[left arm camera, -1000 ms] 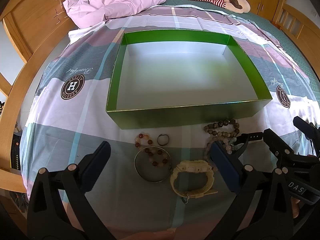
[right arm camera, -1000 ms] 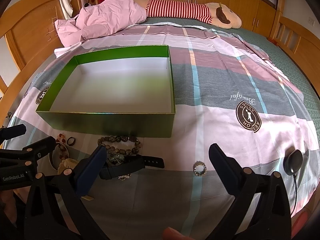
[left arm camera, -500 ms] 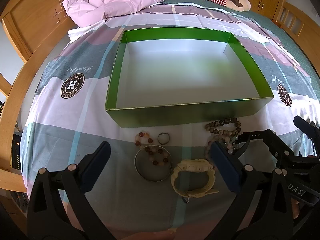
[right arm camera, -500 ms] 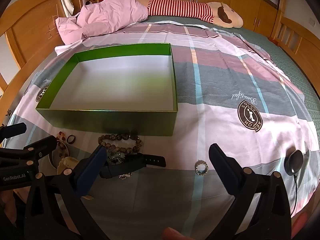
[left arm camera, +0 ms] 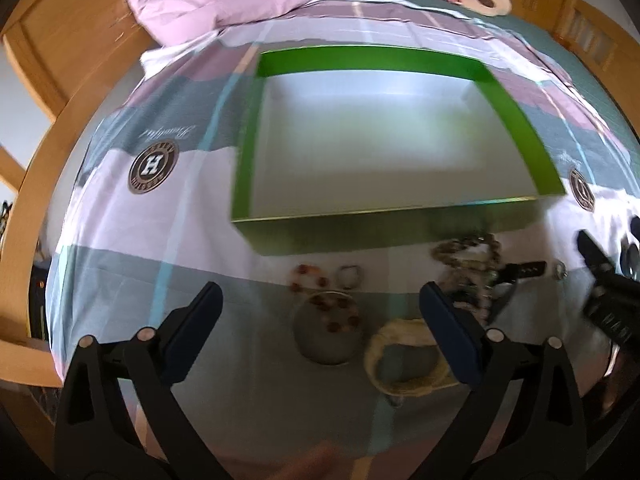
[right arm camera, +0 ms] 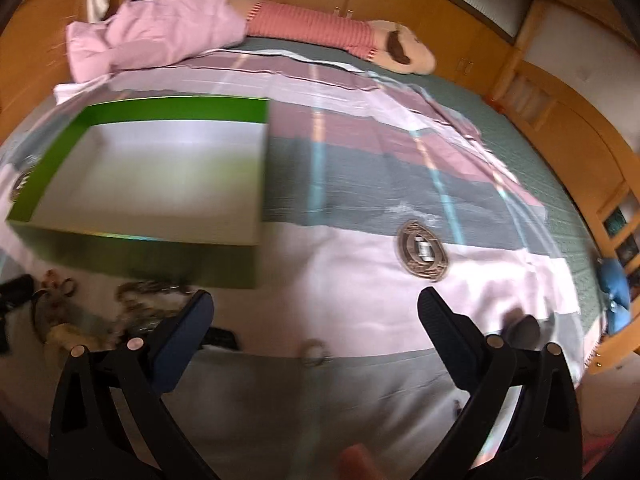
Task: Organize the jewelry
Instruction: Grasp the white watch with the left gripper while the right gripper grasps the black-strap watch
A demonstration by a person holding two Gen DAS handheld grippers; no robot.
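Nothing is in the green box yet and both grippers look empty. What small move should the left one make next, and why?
Probably lower the left gripper onto the silver bangle. Its jaws are closing slightly with nothing between them, and the bangle lies on the bedspread almost centred between them, with the cream watch beside it. The green box just beyond is empty, so any piece grasped has a short carry.

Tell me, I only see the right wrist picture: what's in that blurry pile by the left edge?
Observer: The left view shows a cream watch lying next to a metal bangle.
Operator: Anything inside the bangle?
Observer: Yes, some reddish beads lie within its ring.
Operator: Is the left tool grabbing something?
Observer: No, it is closing a little above the bangle, and its pads touch nothing.
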